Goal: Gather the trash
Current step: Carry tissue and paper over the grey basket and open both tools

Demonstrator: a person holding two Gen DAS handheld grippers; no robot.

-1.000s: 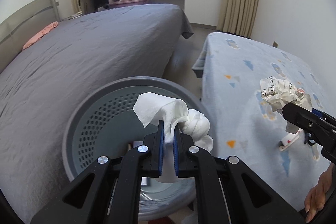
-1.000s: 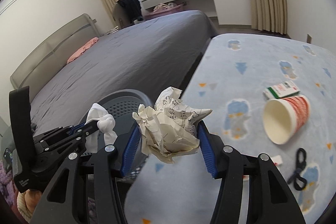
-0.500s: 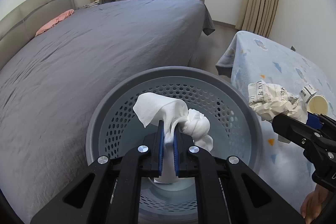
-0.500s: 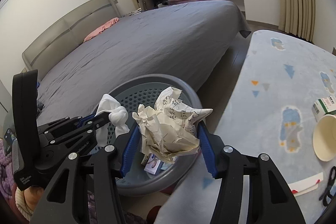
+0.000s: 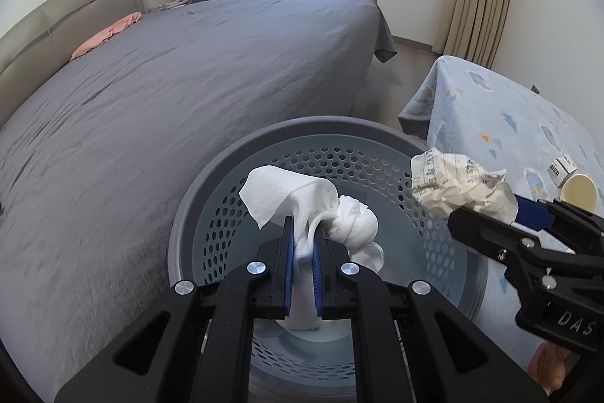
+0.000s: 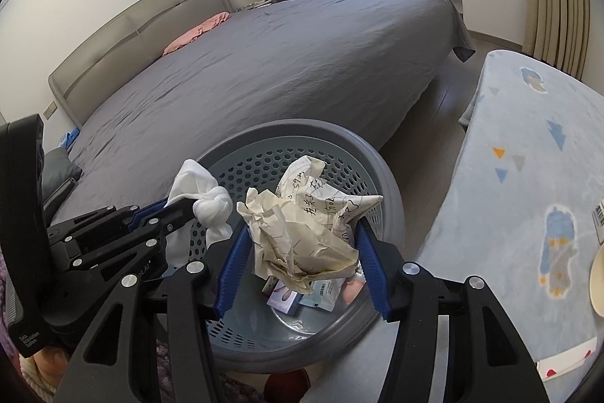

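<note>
My left gripper [image 5: 302,244] is shut on a white knotted tissue [image 5: 309,203] and holds it above the grey perforated bin [image 5: 226,184]. My right gripper [image 6: 302,237] is shut on a crumpled ball of written paper [image 6: 305,214] and holds it over the same bin [image 6: 339,142]. In the left wrist view the paper ball [image 5: 456,184] and right gripper [image 5: 487,214] hang at the bin's right rim. In the right wrist view the tissue [image 6: 207,195] is to the left of the paper. Several small packets [image 6: 298,297] lie in the bin's bottom.
A large grey bed [image 5: 170,70] lies behind and left of the bin. To the right is a table with a blue patterned cloth [image 5: 521,108], with a paper cup [image 5: 577,193] and a small box [image 5: 562,169] on it. Curtains hang at the far wall.
Both grippers have moved left from the table side to above the bin, each still holding its trash. The bin now fills the middle of both views.
</note>
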